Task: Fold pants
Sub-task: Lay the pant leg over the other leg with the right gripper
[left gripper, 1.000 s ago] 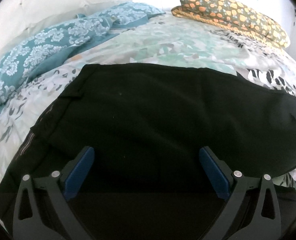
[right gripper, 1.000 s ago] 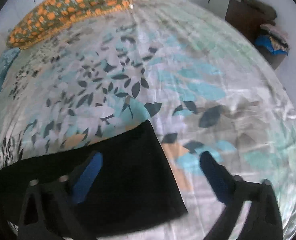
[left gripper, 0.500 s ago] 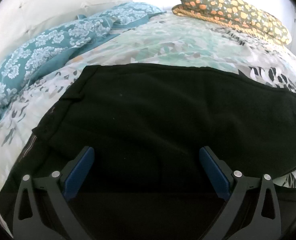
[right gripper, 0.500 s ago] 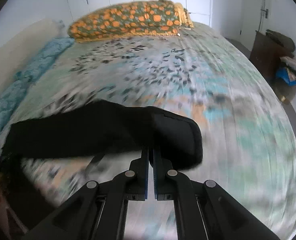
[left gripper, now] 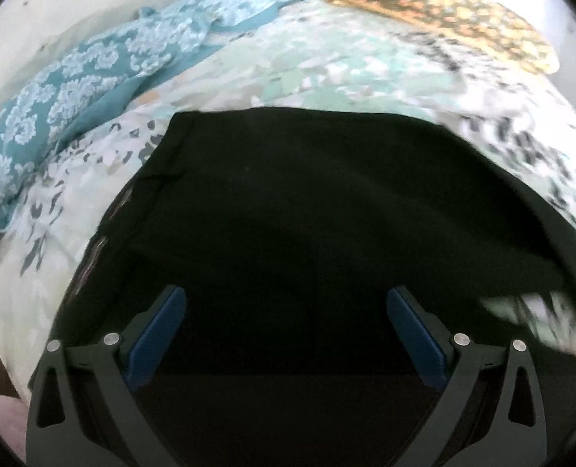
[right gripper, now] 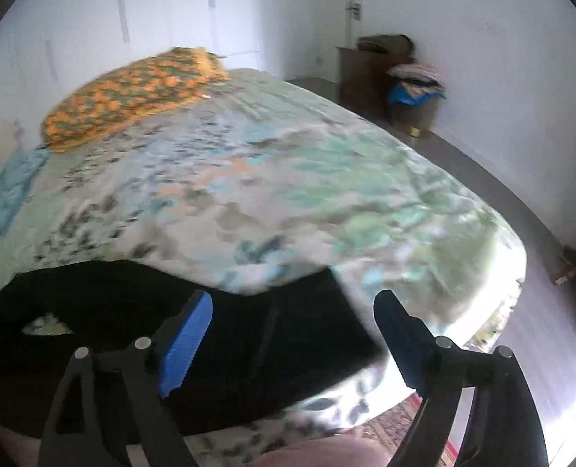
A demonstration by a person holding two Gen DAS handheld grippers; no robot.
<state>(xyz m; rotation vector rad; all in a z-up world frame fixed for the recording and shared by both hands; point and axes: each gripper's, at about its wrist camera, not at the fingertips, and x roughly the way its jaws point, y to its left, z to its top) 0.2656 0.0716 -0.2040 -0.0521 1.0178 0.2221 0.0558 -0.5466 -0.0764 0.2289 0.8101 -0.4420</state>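
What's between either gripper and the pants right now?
Nothing visible. The left gripper is open directly over the black pants; the right gripper is open above their leg end on the bedspread.

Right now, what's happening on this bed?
A person is folding black pants spread on the floral bedspread, holding two-finger tongs in each hand. The left tongs are open over the waist end, gripping nothing. The right tongs are open too, above the leg end near the bed's edge. The pants lie flat.

Left tool & right tool: black frames, blue pads, silver screws.
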